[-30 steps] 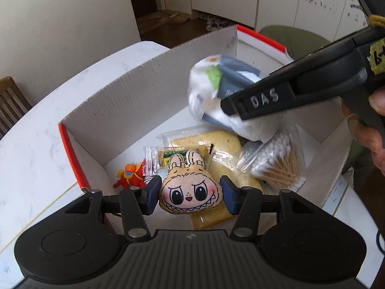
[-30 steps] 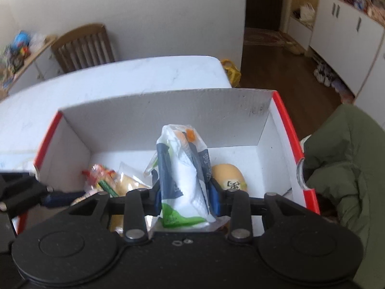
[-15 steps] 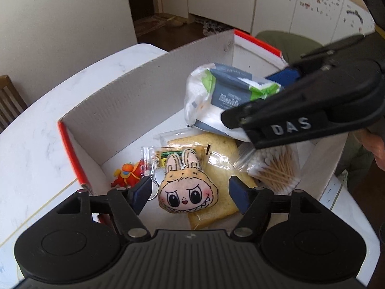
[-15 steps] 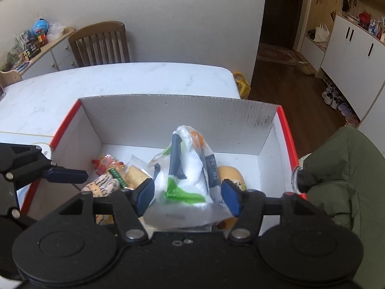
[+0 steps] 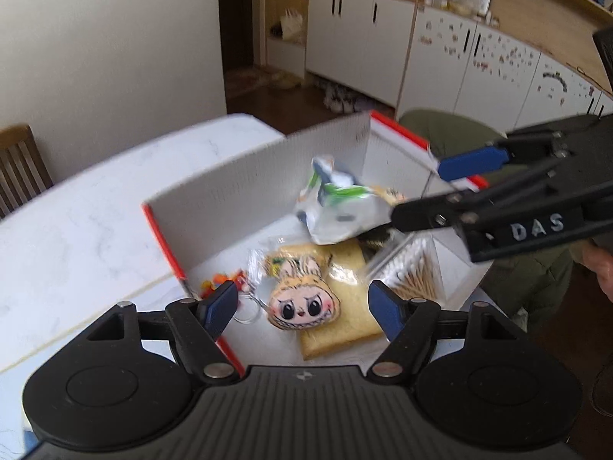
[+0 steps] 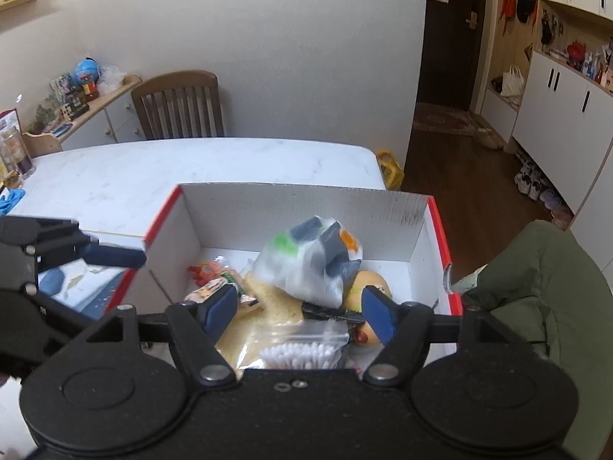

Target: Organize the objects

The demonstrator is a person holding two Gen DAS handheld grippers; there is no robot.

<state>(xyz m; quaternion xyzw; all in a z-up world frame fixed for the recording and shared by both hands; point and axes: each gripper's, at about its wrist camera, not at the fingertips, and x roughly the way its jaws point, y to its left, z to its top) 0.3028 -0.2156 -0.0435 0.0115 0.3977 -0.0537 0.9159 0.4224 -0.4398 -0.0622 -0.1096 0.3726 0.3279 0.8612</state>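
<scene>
A white cardboard box with red edges stands on the white table. Inside lie a rabbit-face plush keychain, a white plastic bag with green and grey print, a yellow sponge, a bag of cotton swabs and a small orange toy. My left gripper is open and empty above the plush. My right gripper is open and empty above the box, just short of the plastic bag.
A wooden chair stands behind the table. A green garment hangs at the right of the box. White cabinets line the far wall. A blue-printed sheet lies left of the box.
Both grippers have opened and pulled back and up. The plush has dropped from the left gripper into the box. The plastic bag has dropped from the right gripper onto the other items.
</scene>
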